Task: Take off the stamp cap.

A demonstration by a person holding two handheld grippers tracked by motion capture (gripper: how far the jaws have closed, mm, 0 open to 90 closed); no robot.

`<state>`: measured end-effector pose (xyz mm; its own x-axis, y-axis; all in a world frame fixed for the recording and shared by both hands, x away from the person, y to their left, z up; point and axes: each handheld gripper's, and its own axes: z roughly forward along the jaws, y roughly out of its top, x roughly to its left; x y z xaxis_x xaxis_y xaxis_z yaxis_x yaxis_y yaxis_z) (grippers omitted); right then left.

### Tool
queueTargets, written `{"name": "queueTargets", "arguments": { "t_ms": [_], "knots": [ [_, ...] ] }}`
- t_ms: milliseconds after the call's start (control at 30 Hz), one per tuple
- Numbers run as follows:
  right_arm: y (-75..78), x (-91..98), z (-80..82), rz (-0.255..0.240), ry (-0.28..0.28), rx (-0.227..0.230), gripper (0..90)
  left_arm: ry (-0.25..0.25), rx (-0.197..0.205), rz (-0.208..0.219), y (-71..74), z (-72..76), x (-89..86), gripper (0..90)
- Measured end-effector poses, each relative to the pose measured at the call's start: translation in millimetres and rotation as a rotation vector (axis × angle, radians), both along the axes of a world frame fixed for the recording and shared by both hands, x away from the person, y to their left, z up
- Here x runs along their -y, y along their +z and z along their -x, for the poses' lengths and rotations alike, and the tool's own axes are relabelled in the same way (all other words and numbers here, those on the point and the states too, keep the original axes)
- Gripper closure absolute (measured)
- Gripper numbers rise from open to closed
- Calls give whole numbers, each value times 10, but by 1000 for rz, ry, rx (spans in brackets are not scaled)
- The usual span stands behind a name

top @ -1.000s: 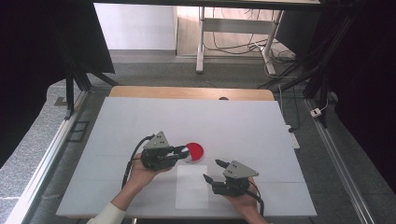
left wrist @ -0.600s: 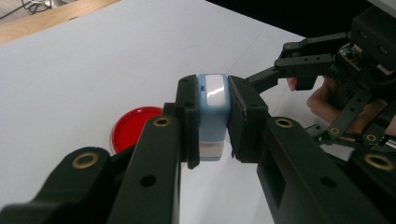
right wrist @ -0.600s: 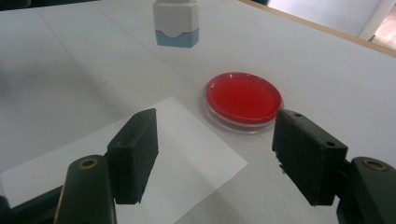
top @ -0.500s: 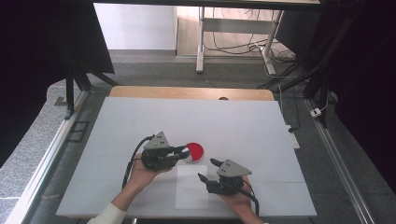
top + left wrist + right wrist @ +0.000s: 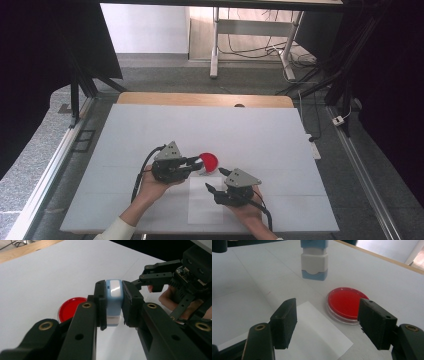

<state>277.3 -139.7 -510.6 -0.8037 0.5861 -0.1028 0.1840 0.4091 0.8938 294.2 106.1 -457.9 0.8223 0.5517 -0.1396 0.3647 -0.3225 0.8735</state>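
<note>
Here, view by view.
High view: left gripper (image 5: pixel 196 161) reaches over the red dish (image 5: pixel 208 160) on the table (image 5: pixel 150 125); right gripper (image 5: pixel 215 181) sits near, above the paper sheet (image 5: pixel 202 207).
Left gripper view: jaws clamped on the blue-and-white stamp (image 5: pixel 114 300), held upright beside the dish.
Right gripper view: jaws wide apart, gripping nothing; stamp hangs ahead, off the table.

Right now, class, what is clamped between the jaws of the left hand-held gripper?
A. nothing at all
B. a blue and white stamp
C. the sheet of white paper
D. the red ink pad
B: in the left gripper view, the left hand-held gripper has both jaws pressed on the sides of the blue and white stamp, lifted clear of the table, with the red ink pad lying behind it.
</note>
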Motion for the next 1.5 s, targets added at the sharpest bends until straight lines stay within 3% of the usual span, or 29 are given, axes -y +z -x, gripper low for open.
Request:
{"name": "queueTargets", "arguments": {
  "t_ms": [933, 1500],
  "knots": [
    [-6, -233, -58, -4, -17, -18, 371, -5, 0, -5, -49, 7, 64, 754],
    [-8, -316, -90, 1, -19, -15, 486, 0, -5, 19, -58, 3, 47, 756]
  ]
}}
